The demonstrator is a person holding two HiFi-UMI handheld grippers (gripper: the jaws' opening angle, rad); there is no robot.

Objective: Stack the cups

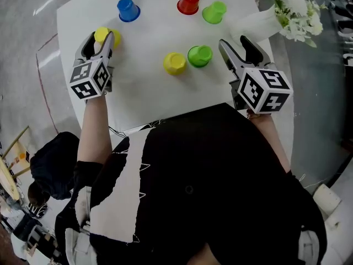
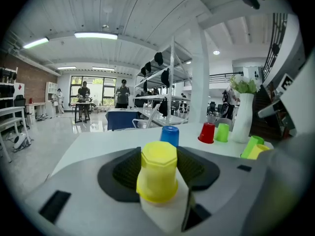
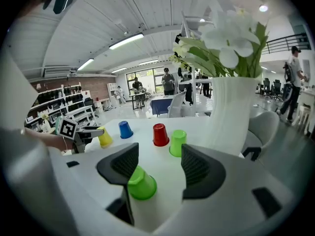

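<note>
Several plastic cups stand upside down on the white table (image 1: 149, 93). My left gripper (image 1: 102, 38) (image 2: 160, 163) is shut on a yellow cup (image 1: 101, 33) (image 2: 158, 183) near the table's left edge; both pads press on its sides. Beyond it stands a blue cup (image 1: 128, 9) (image 2: 170, 135). My right gripper (image 1: 234, 42) (image 3: 158, 166) is open, with nothing between its jaws. A green cup (image 1: 199, 56) (image 3: 141, 183) stands just left of it, partly behind the left jaw. A second yellow cup (image 1: 175, 63) touches that green cup.
A red cup (image 1: 188, 3) (image 3: 160, 134) and another green cup (image 1: 214, 12) (image 3: 177, 142) stand side by side at the far edge. A white vase (image 1: 256, 25) (image 3: 229, 117) of white flowers stands at the table's right, close to my right gripper. People and shelves are far behind.
</note>
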